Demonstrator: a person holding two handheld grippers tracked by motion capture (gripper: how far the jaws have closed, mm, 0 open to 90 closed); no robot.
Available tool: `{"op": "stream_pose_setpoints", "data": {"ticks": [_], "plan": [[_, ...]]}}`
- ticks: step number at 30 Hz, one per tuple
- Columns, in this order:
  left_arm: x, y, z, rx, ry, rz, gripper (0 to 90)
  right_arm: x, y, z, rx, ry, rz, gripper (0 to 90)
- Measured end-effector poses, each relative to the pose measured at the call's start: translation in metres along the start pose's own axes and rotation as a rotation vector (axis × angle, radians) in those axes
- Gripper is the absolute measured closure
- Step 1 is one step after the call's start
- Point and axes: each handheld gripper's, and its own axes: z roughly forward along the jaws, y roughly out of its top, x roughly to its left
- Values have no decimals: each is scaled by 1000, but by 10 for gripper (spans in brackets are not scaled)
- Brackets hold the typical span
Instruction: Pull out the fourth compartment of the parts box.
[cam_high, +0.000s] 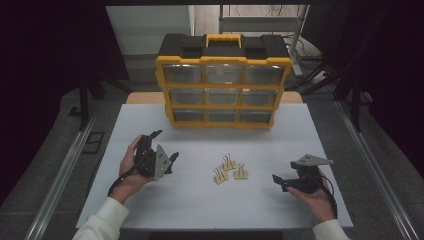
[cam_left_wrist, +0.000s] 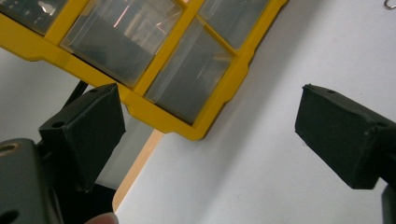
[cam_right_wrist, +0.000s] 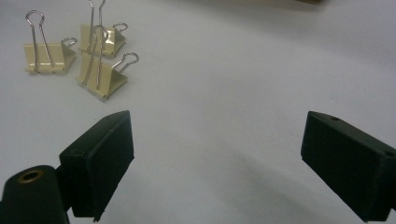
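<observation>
- Three clips (cam_high: 229, 170) lie loose on the table (cam_high: 190, 200), none stowed in the organizer (cam_high: 223, 82).
- Left hand-held gripper (cam_high: 166, 146) and right hand-held gripper (cam_high: 278, 181) both gape empty; nothing grasped yet.

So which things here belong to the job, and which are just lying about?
Belong to the job:
three yellow binder clips, loose on the white tabletop
yellow-and-black drawer organizer, likely where they go
left tool and right tool, both open and empty

Lying about:
cables behind the table
</observation>
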Motion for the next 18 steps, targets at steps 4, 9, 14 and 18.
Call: {"op": "stream_pose_setpoints", "data": {"ticks": [4, 9, 14, 18], "plan": [[2, 1, 3, -5, 3, -9, 90, 0, 0, 0, 0, 0, 2, 99], [4, 3, 5, -6, 3, -14, 89, 0, 0, 0, 0, -1, 2, 99], [7, 6, 6, -3, 18, -26, 97, 0, 0, 0, 0, -1, 2, 98], [9, 8, 7, -4, 23, -30, 102, 0, 0, 0, 0, -2, 2, 99]]}}
